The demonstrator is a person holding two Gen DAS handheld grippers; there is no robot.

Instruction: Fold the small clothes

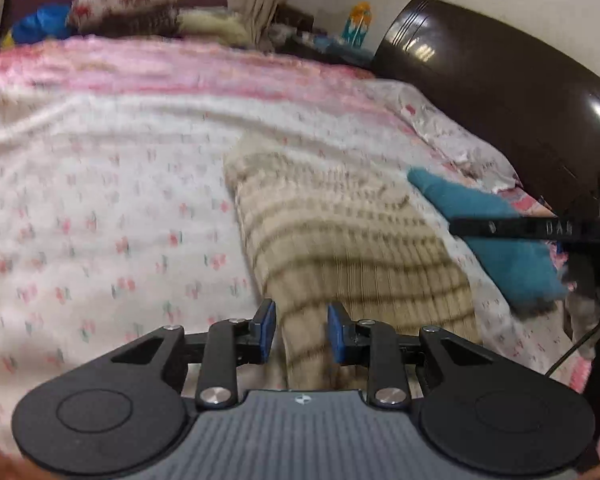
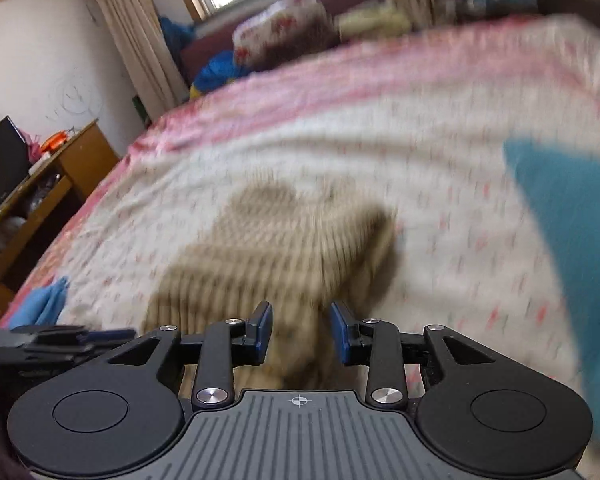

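A beige striped knit garment (image 1: 340,240) lies on the flowered bedsheet (image 1: 100,200). My left gripper (image 1: 301,330) is open just above the garment's near end, with fabric between the blue pads but not pinched. In the right wrist view the same garment (image 2: 268,248) is blurred. My right gripper (image 2: 301,332) is open over its near edge. A teal cloth (image 1: 492,232) lies to the right of the garment; it also shows in the right wrist view (image 2: 572,240). The right gripper's body (image 1: 540,228) shows at the right edge of the left wrist view.
A dark wooden headboard (image 1: 500,80) stands at the right. Pillows and bedding (image 1: 124,0) are piled at the far side. A wooden desk (image 2: 40,184) stands left of the bed. A light blue cloth (image 2: 46,304) lies at the bed's left edge.
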